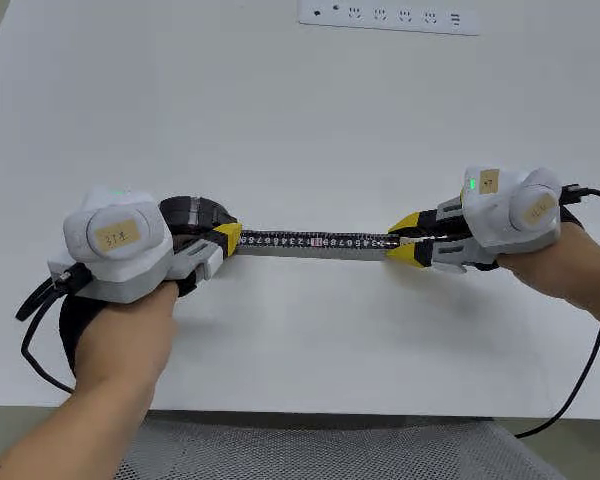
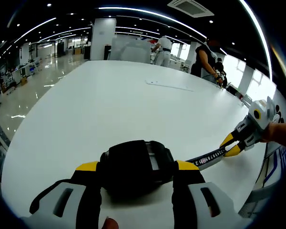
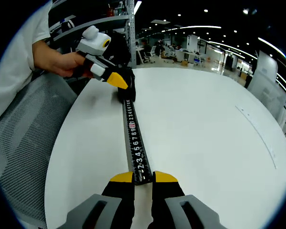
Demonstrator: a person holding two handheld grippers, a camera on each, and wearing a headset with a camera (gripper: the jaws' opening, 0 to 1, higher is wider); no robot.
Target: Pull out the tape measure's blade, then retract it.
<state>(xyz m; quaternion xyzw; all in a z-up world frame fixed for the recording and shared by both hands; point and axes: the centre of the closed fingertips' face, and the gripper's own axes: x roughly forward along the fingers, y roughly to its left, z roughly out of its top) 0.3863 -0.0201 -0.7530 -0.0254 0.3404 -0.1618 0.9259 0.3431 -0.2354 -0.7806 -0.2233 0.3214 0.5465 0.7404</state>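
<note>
One black round tape-measure case [image 1: 192,214], anchored in clenched left gripper [image 1: 223,240]; black numbered blade [image 1: 315,241], tip pinched taut by right gripper [image 1: 408,240].

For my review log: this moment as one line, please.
left claw shut on tape measure case | right claw shut on blade | blade extended

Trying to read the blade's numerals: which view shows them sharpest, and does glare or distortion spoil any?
Right gripper view: blade numerals crisp near the right claw, no glare. Head view: even light, numerals tiny. Left gripper view: fisheye shrinks the blade at the side, hard to read.
</note>
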